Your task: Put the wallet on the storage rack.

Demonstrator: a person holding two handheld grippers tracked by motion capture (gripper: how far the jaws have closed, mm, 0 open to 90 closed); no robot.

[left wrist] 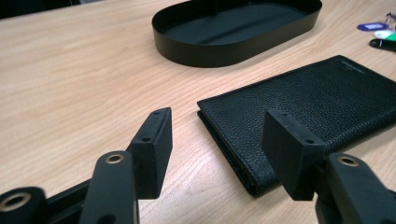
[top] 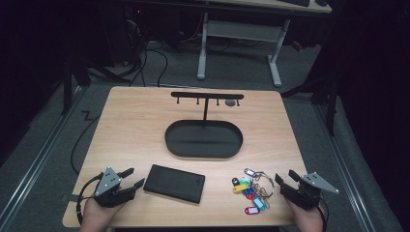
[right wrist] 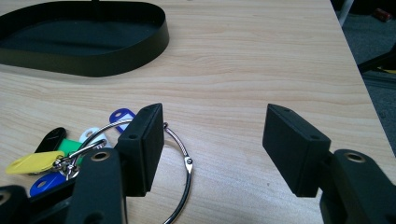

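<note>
Left gripper (top: 134, 178) jaws apart, just beside wallet (top: 174, 183). Right gripper (top: 284, 178) jaws apart, empty, beside keys (top: 249, 189) on table (top: 135, 125).

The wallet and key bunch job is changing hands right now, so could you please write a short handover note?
Left tongs: open, holding nothing, just left of the black wallet.
Right tongs: open, holding nothing, beside the key bunch, whose metal ring lies on the table by one pad.
Oval black tray and its hook stand sit mid-table; nothing lies in the tray.
Done: nothing picked up yet.
Left: probably grasp wallet and keys and put them away; the destination is a guess.
</note>
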